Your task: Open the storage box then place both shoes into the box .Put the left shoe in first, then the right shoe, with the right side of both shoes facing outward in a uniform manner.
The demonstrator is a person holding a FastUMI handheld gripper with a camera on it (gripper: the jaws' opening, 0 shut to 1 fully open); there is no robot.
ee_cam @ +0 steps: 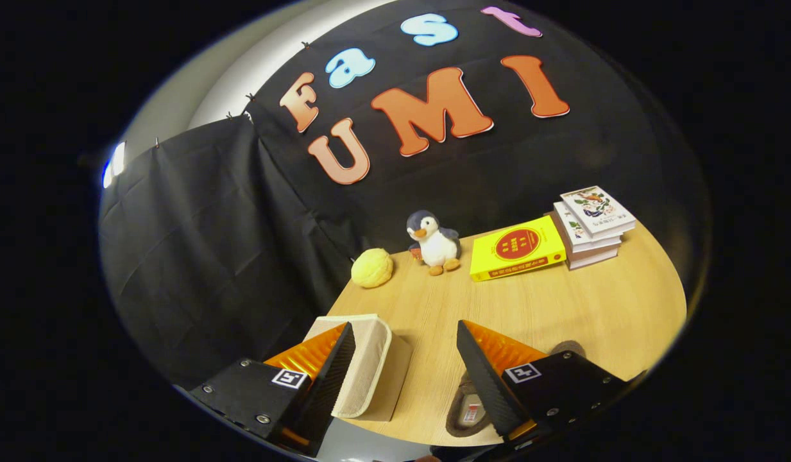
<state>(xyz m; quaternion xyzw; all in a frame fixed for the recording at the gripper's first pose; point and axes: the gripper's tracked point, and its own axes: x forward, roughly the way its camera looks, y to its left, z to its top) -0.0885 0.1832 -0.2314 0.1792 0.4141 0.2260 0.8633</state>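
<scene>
**Soft box first, shoe waiting**

Our gripper (405, 359) hangs spread wide, pinching nothing. The beige fabric storage box (366, 369) stands on the counter (562, 314) just inside our left finger; a shoe (469, 407) lies partly hidden under the right one. We judge the box light and floppy, so we'd pinch its lid edge; the shoe, by its collar.
</scene>
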